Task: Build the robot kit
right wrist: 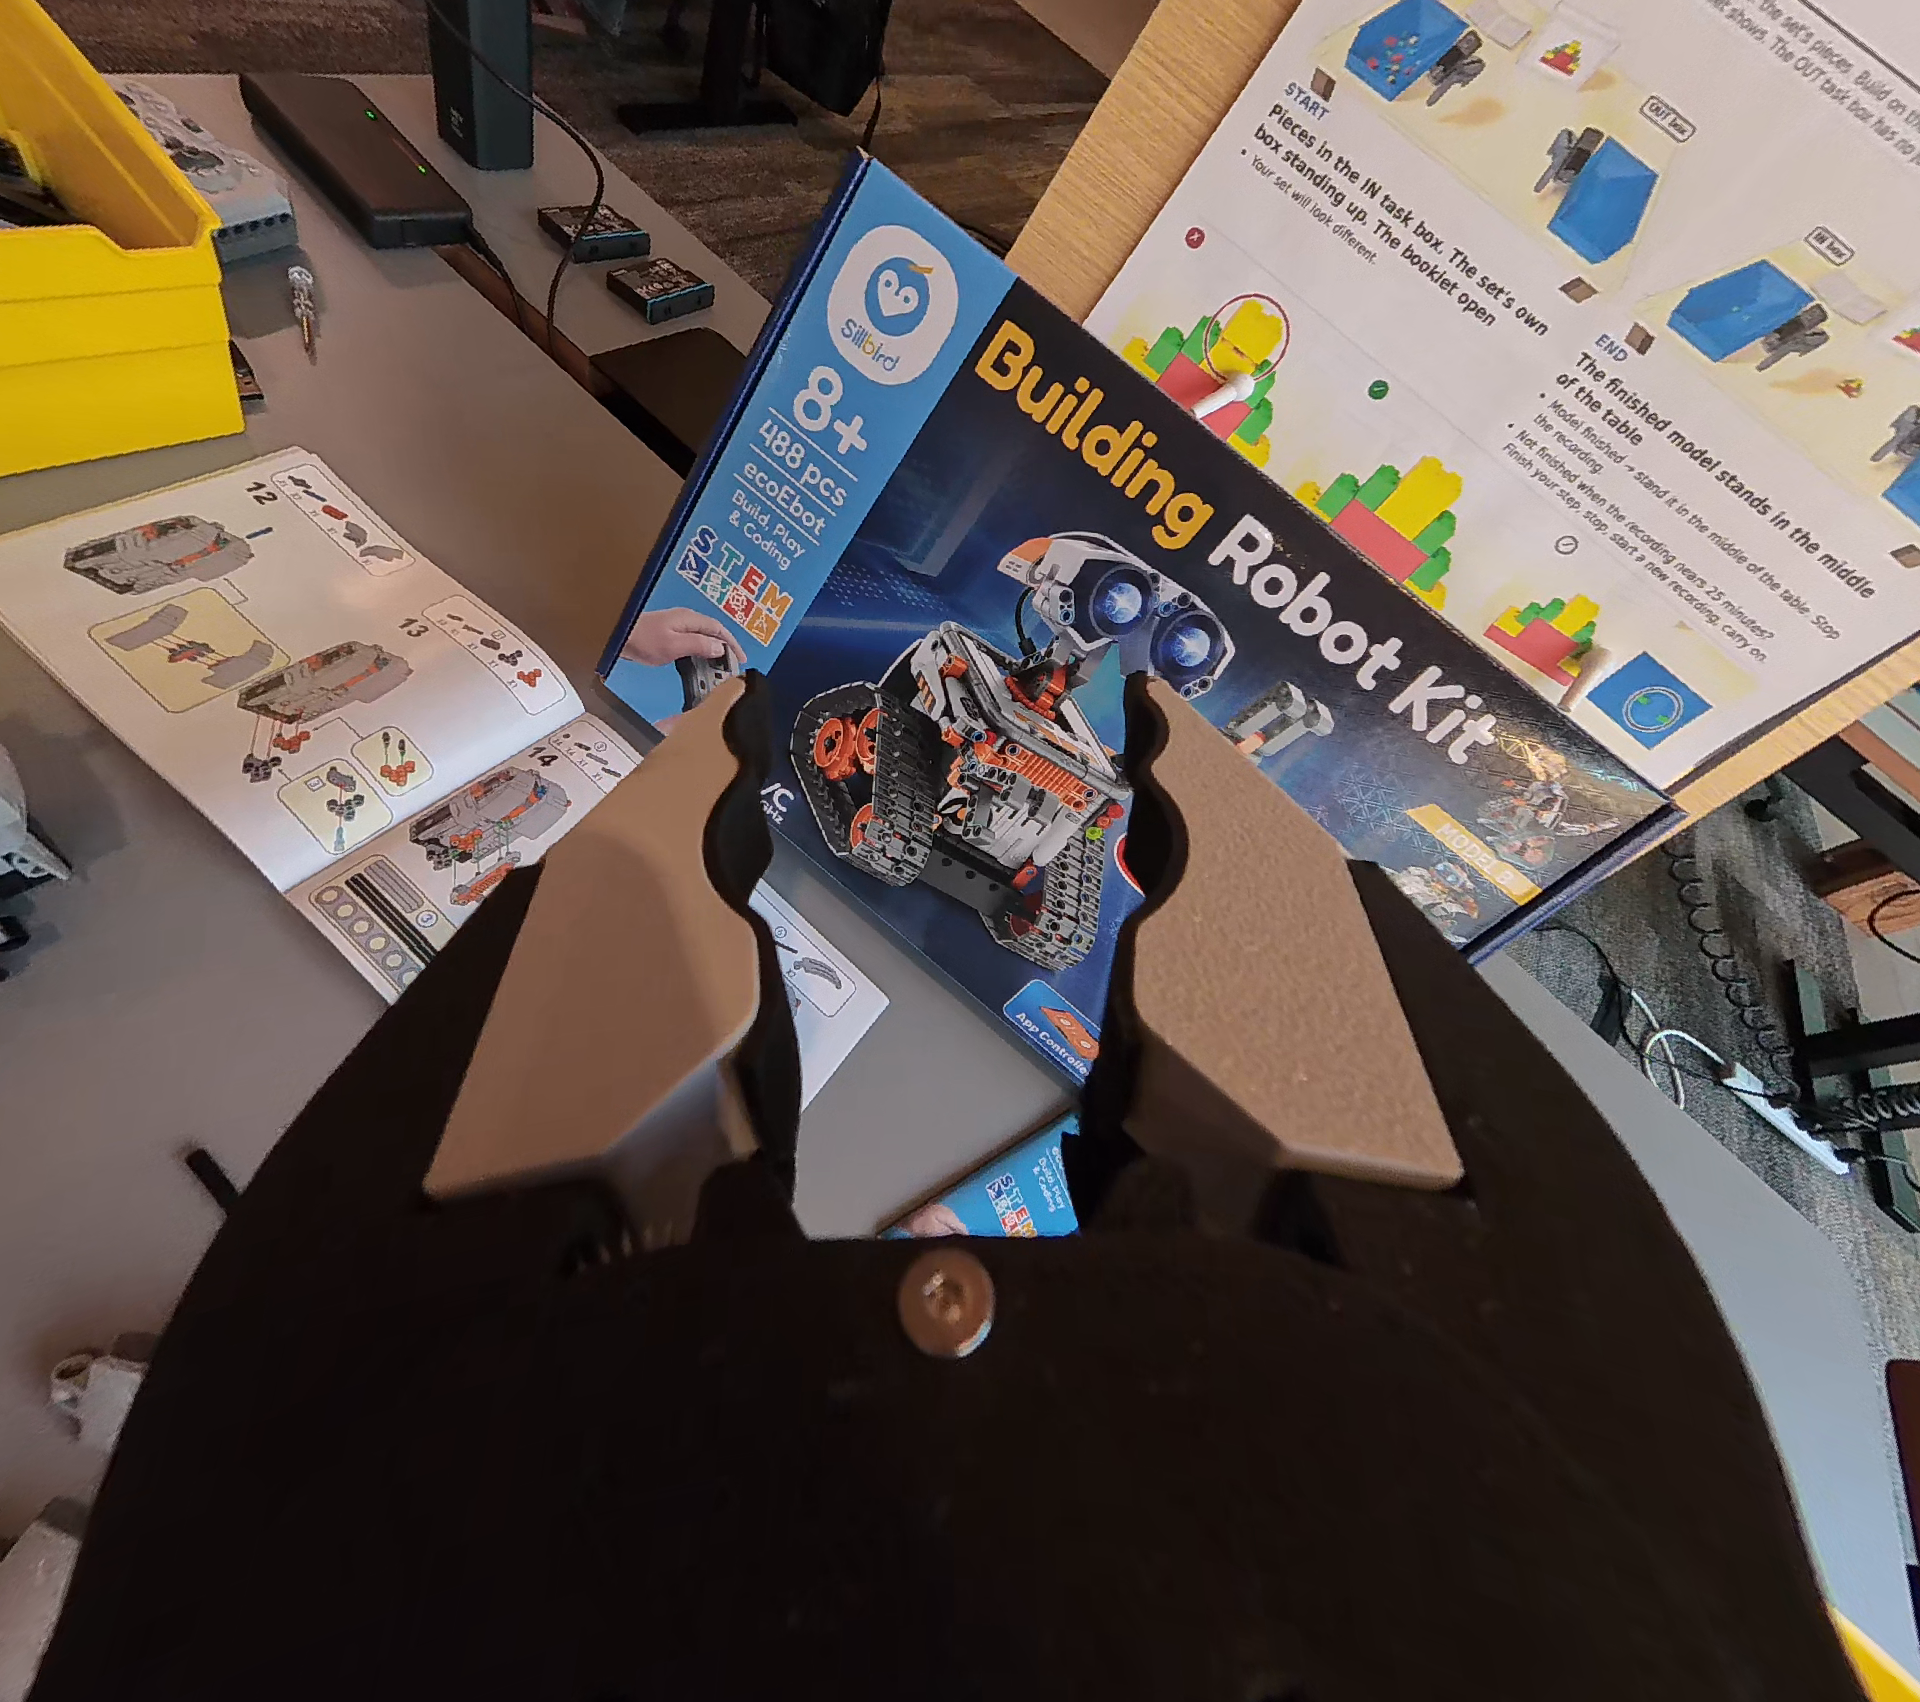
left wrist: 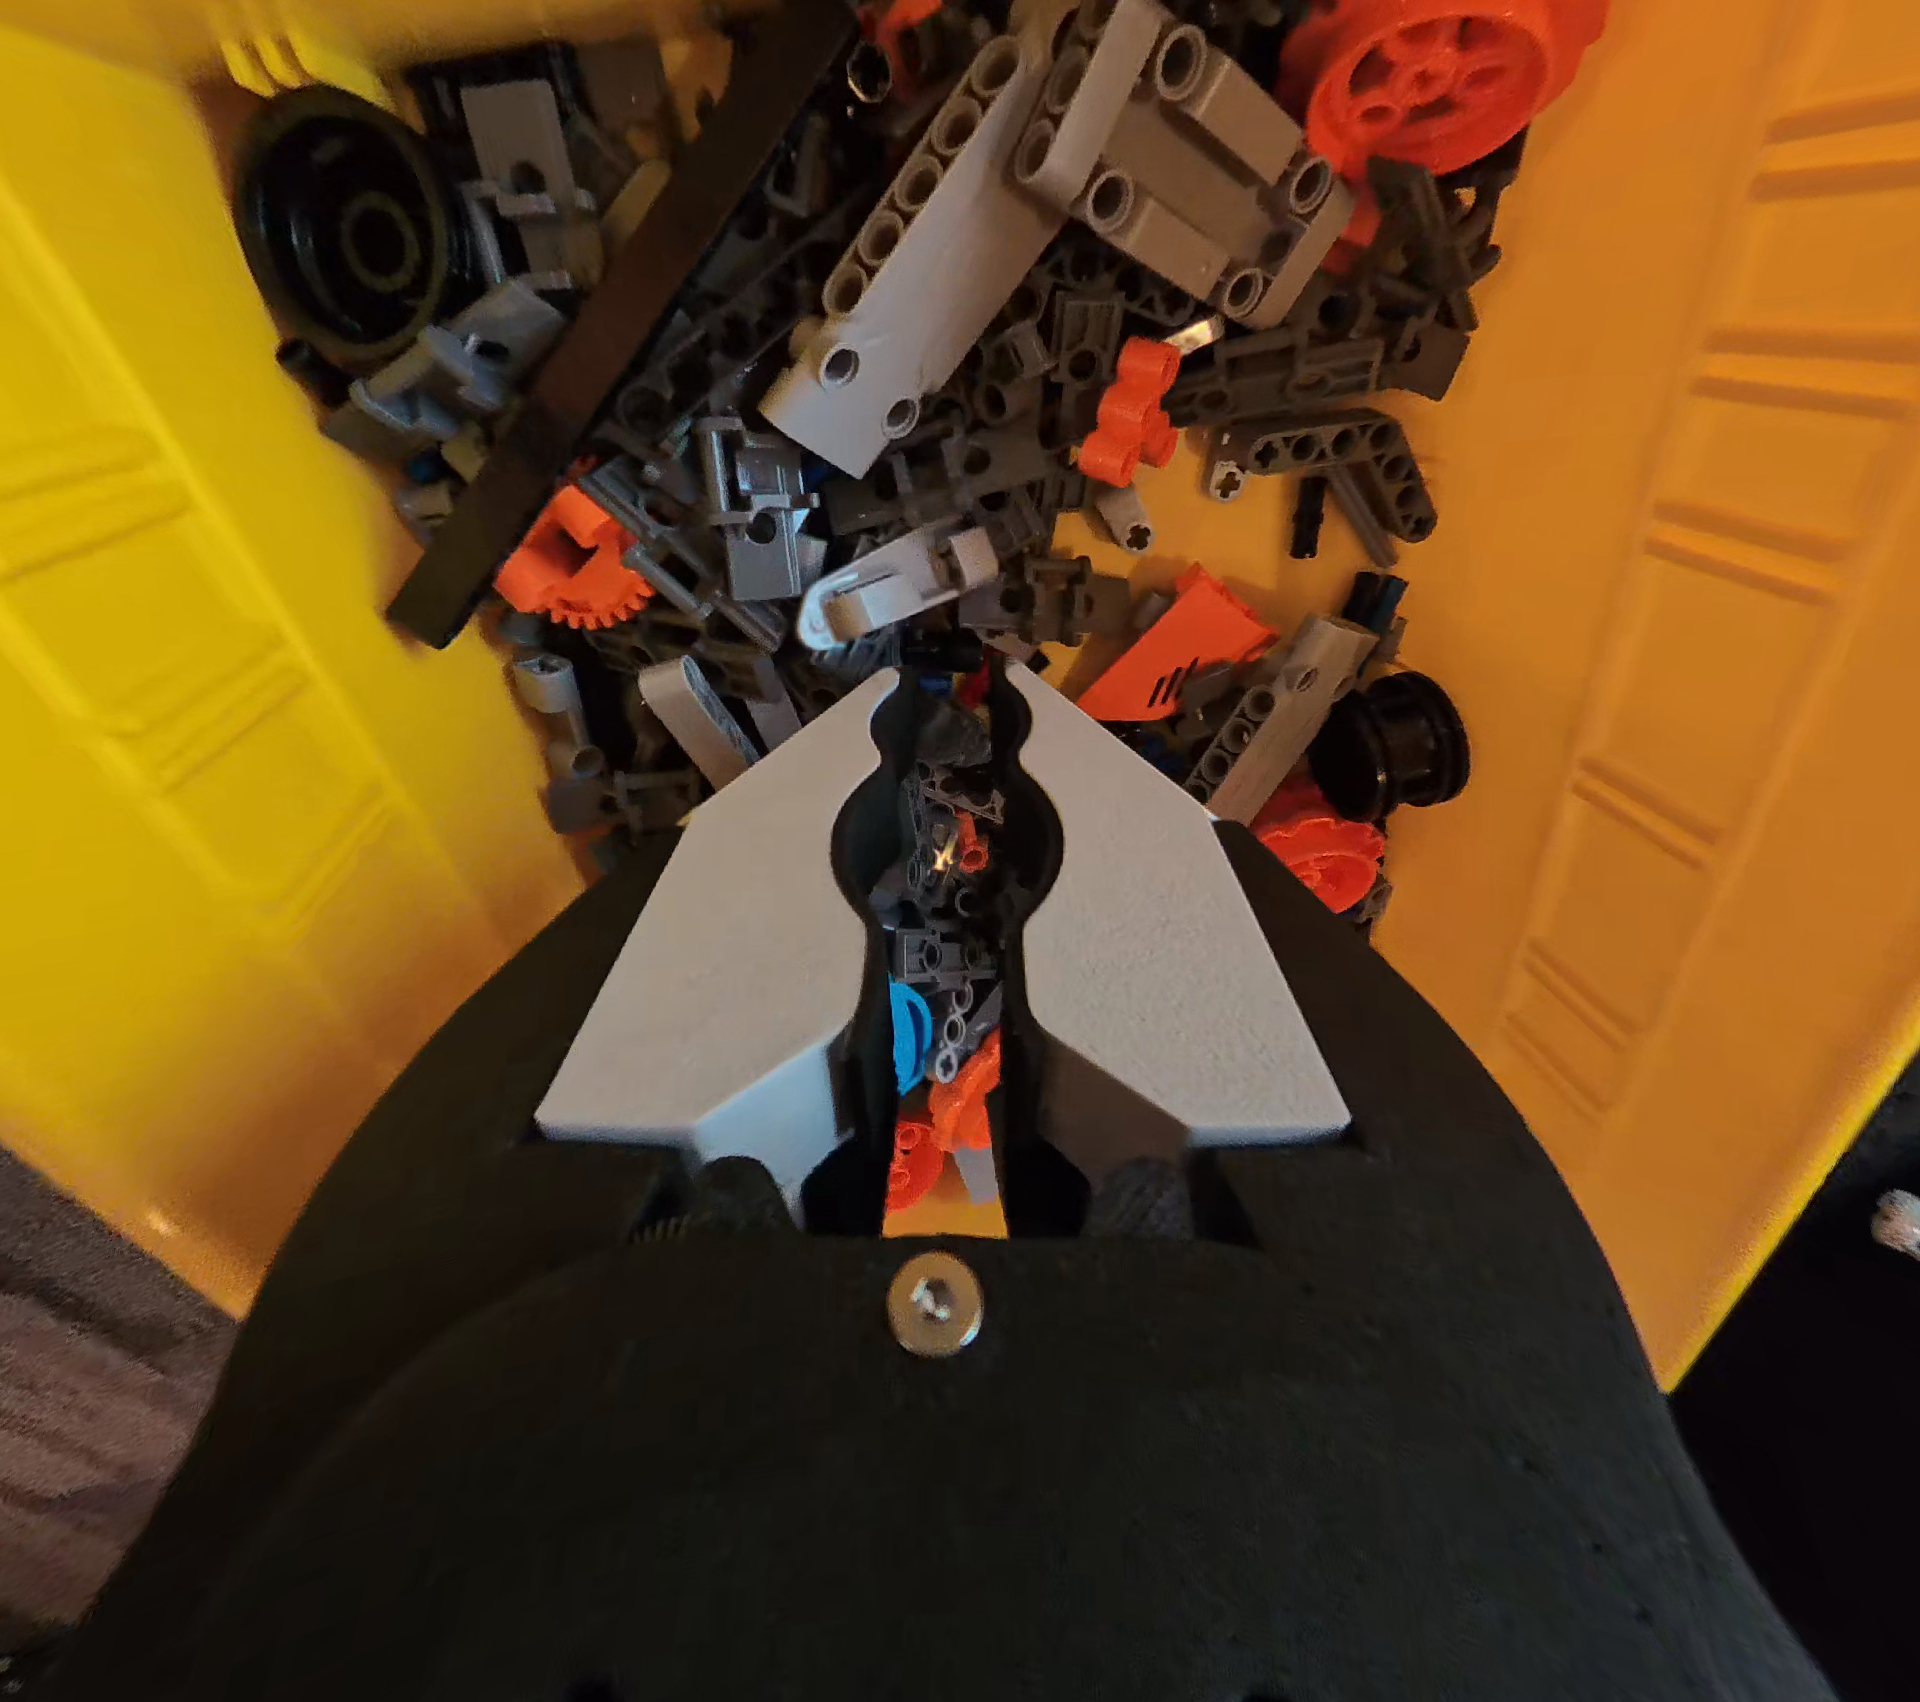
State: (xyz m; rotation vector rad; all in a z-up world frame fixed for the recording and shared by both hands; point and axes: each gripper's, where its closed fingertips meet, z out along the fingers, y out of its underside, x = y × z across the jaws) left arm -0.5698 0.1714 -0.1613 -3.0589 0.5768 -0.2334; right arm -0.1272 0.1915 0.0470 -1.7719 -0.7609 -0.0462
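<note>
Plastic building pieces, grey, black and orange, are lying in a loose heap on the floor of the yellow bin, with an orange wheel resting at the bin's far corner. The left hand-held gripper is reaching into the bin with its tips just over the heap. Only a narrow slit is showing between its jaws, and a small dark piece is sitting at the tips; I cannot tell whether it is being pinched.

The right hand-held gripper is hovering outside the bin, jaws wide apart and holding nothing, facing a blue kit box. An open booklet is lying on the bench between bin and box. A grey part-built block is peeking out behind the bin, mostly hidden.
</note>
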